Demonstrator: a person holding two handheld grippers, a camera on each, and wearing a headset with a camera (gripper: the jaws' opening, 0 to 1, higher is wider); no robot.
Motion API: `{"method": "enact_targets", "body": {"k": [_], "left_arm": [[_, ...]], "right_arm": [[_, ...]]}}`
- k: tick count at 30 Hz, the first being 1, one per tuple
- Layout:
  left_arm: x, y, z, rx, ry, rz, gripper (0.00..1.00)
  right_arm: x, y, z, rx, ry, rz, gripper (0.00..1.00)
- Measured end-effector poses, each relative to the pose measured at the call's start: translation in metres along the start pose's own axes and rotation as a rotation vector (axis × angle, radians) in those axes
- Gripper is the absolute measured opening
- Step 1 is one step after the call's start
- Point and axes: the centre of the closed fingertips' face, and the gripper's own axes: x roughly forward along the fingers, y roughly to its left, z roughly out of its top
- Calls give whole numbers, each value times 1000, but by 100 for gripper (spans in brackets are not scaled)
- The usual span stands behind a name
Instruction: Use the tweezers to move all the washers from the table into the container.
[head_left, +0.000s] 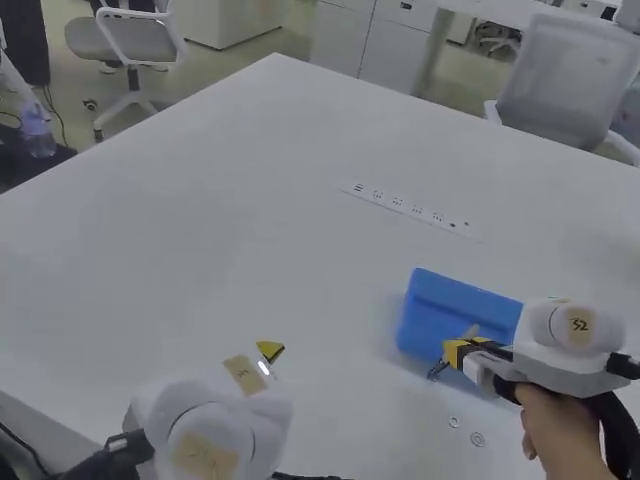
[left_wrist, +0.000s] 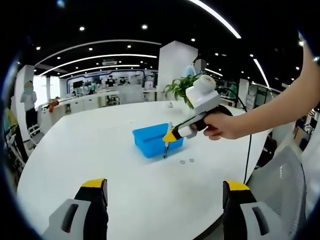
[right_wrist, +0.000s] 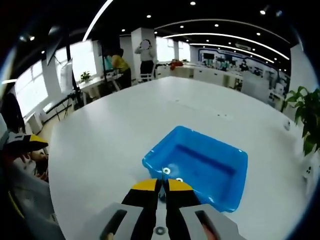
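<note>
Now right gripper (right_wrist: 161, 189) pinching tweezers (left_wrist: 165, 147), near container (right_wrist: 212, 161)

Blue open container (head_left: 455, 310). Two loose washers (head_left: 454, 422) at its 6 o'clock, two inner washers (right_wrist: 166, 171) inside. At its 7 o'clock, tweezers (head_left: 437, 370), tip down.

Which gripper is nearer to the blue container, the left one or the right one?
The right. The right gripper, shut on the tweezers, is at the near edge of the container; the left gripper, open, hangs apart from it over the table.
</note>
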Motion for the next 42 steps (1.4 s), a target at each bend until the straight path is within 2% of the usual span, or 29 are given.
{"method": "enact_targets", "body": {"k": [3,6,13,15,18,22,23,26,36,42], "left_arm": [[0,-1,1,-6,-3,-6,99],[0,0,1,-5,-5,-2,99],[0,-1,2,1,-8,-6,99],[-1,3,2,12,-8,17,99],[-2,3,3,-14,-14,6,99],[-1,5,0,-3,-1,23,99],[-1,6,0,-2,5,24,99],[-1,9,-2,3,17,39,99],[-2,10,0,-5,4,40,99],[-3,11,1,-1,-2,49,99]], "right_arm": [[-2,4,-1,-52,-25,-13,1],[-4,4,-3,-30,-31,-16,1],[-6,-3,-4,53,3,-9,0],[-7,-4,-4,66,3,-14,0],[-7,-5,-5,92,8,-16,0],[-8,-3,-2,69,8,-12,0],[-10,-3,1,53,3,-15,0],[-18,0,11,63,-23,0,0],[-38,1,43,29,-99,0,1],[-39,-3,51,11,-114,-12,1]]}}
